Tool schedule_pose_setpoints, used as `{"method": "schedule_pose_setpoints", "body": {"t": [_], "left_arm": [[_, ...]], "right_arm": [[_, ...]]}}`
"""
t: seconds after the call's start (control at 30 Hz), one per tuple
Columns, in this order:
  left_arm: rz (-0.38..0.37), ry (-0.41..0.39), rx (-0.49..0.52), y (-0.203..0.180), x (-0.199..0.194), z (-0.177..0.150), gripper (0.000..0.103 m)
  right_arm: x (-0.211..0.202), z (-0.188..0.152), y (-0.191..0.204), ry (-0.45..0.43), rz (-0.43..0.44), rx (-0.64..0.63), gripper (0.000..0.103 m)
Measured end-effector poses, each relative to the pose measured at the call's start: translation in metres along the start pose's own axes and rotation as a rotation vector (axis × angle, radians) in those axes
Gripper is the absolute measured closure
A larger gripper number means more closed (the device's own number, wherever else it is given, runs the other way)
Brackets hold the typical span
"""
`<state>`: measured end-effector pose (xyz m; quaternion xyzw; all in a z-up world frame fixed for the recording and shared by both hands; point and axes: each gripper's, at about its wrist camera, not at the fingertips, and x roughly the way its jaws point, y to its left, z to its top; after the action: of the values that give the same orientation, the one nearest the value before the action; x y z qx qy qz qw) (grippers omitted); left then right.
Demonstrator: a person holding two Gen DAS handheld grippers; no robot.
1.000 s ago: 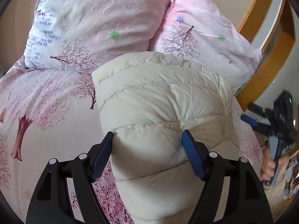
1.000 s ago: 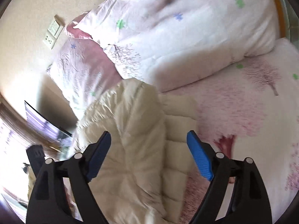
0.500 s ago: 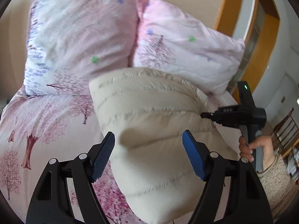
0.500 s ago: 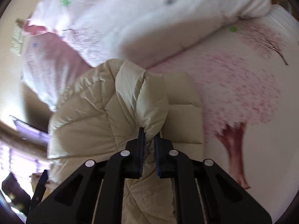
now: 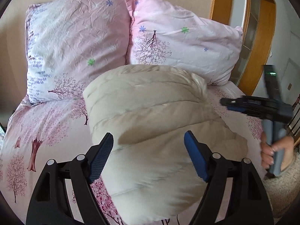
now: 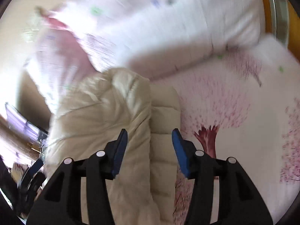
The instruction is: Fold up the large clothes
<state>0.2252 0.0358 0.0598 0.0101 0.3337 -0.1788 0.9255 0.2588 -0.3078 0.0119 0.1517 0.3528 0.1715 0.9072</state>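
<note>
A cream quilted puffer jacket (image 5: 153, 123) lies folded in a thick bundle on the pink tree-print bed sheet (image 5: 46, 127). My left gripper (image 5: 149, 155) is open, its blue pads on either side of the bundle's near end without pinching it. My right gripper (image 6: 149, 146) is open above the jacket (image 6: 105, 116), which shows as a folded stack in the blurred right wrist view. The right gripper also shows in the left wrist view (image 5: 234, 105), held in a hand to the right of the jacket.
Two floral pillows (image 5: 75, 43) (image 5: 180, 45) lean against the wall behind the jacket. A wooden door frame (image 5: 262, 43) stands at the right. The sheet (image 6: 234, 112) stretches to the right of the jacket.
My right gripper was shut on a fold of the jacket half a second ago and has now opened and let go. The left gripper stays open and has pulled back a little.
</note>
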Motion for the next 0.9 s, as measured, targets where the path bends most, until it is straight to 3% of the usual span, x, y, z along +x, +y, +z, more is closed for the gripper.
{"method": "schedule_pose_setpoints", "body": {"t": [0.17,0.3,0.4,0.53,0.73,0.9], "left_arm": [[-0.006,-0.006,0.047,-0.018,-0.004,-0.01,0.023],[0.014,0.014,0.083,-0.029,0.003,-0.02,0.022],[0.041,0.024,0.114,-0.037,0.012,-0.028,0.02],[0.086,0.031,0.166,-0.047,0.026,-0.038,0.015],[0.13,0.02,0.179,-0.053,0.03,-0.043,0.012],[0.133,-0.038,0.138,-0.046,0.0,-0.046,0.012]], "right_arm": [[-0.003,-0.031,0.036,0.029,0.068,-0.126,0.063],[0.013,-0.056,0.043,0.09,0.012,-0.2,0.068],[0.034,-0.064,0.037,0.156,-0.021,-0.179,0.07],[0.045,-0.072,0.03,0.175,-0.031,-0.165,0.069],[0.05,-0.067,0.03,0.166,-0.05,-0.168,0.069],[0.009,-0.076,0.035,0.065,-0.035,-0.18,0.067]]}}
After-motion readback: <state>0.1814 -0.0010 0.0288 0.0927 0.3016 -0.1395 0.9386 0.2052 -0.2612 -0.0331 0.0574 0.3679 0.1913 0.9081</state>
